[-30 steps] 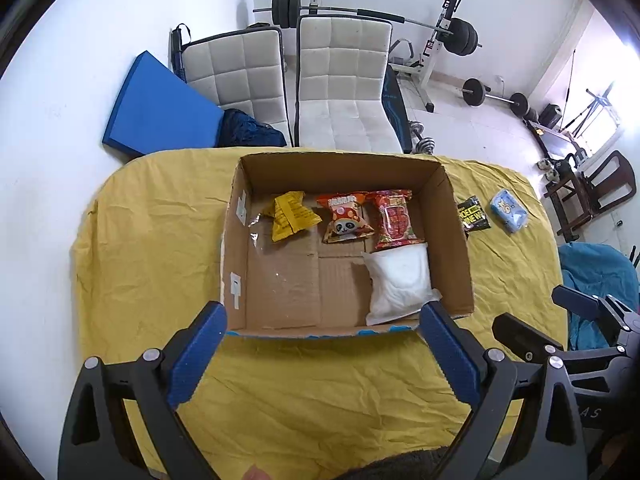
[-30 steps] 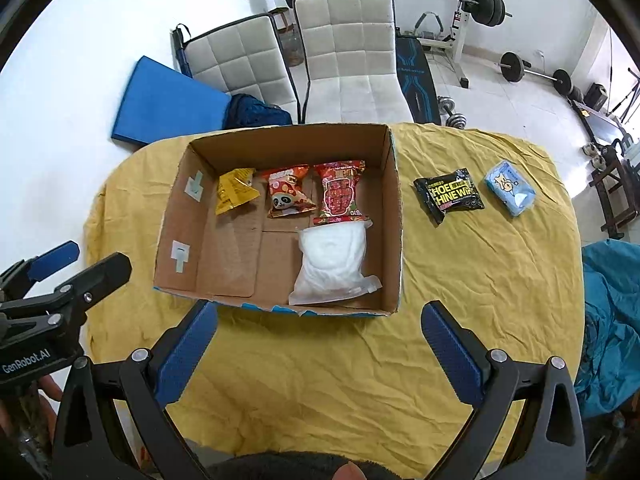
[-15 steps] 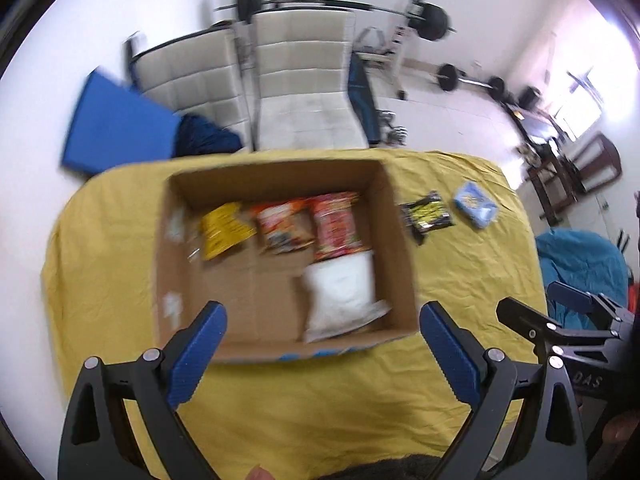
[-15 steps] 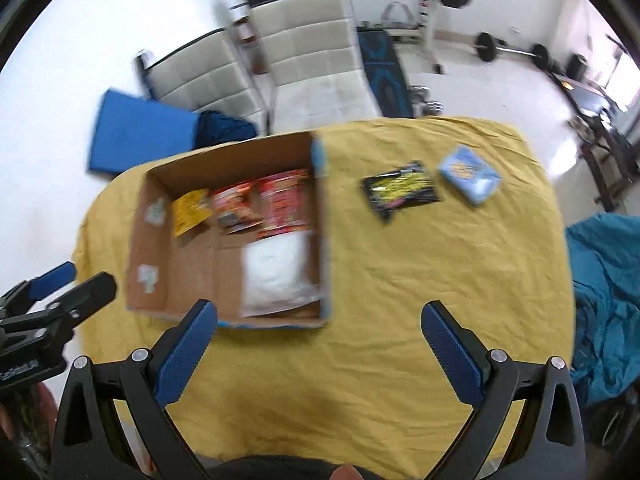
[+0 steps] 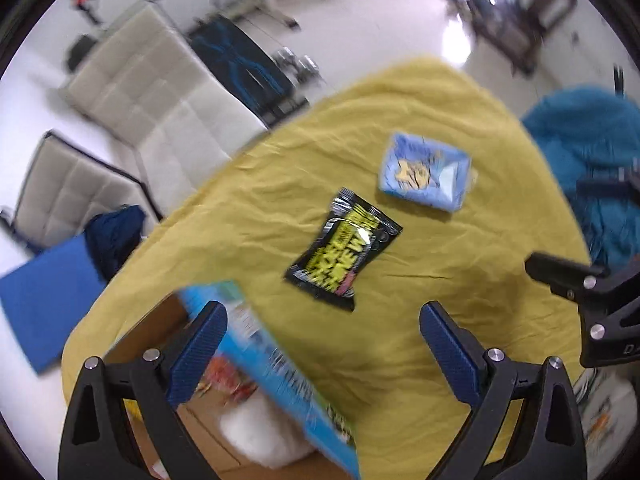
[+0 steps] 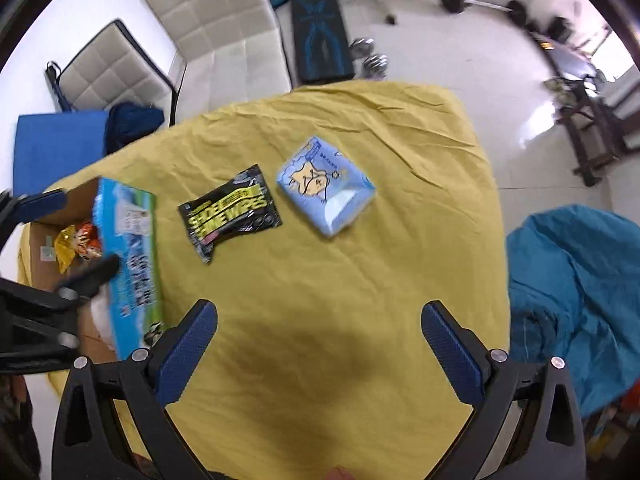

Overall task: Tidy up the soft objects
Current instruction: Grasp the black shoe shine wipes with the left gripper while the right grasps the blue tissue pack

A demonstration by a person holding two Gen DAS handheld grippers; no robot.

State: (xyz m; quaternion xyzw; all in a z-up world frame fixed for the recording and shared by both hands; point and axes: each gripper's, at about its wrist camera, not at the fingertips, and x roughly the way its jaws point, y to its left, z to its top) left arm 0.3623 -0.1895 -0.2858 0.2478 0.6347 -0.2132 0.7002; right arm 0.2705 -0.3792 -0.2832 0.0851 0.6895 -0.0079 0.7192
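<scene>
A black and yellow shoe-wipes packet (image 5: 345,255) (image 6: 230,213) lies flat on the yellow tablecloth (image 6: 320,280). Just right of it sits a light blue tissue pack (image 5: 425,171) (image 6: 326,186). The cardboard box (image 5: 280,376) (image 6: 128,264) with blue printed sides stands at the left; in it show a white pouch (image 5: 260,432) and orange snack bags (image 6: 80,242). My left gripper (image 5: 322,344) is open, hovering short of the black packet, its left finger over the box. My right gripper (image 6: 320,344) is open above bare cloth, nearer than both packets.
Two white padded chairs (image 6: 208,20) stand beyond the table's far edge, with a blue mat (image 6: 52,148) on the floor at the left. A teal cloth heap (image 6: 576,300) lies to the right. Weights and a bench (image 6: 320,40) fill the floor behind.
Both grippers have swung right, away from the box: the box slid to the left edge of both views and the two loose packets came to the centre. Both grippers stay open.
</scene>
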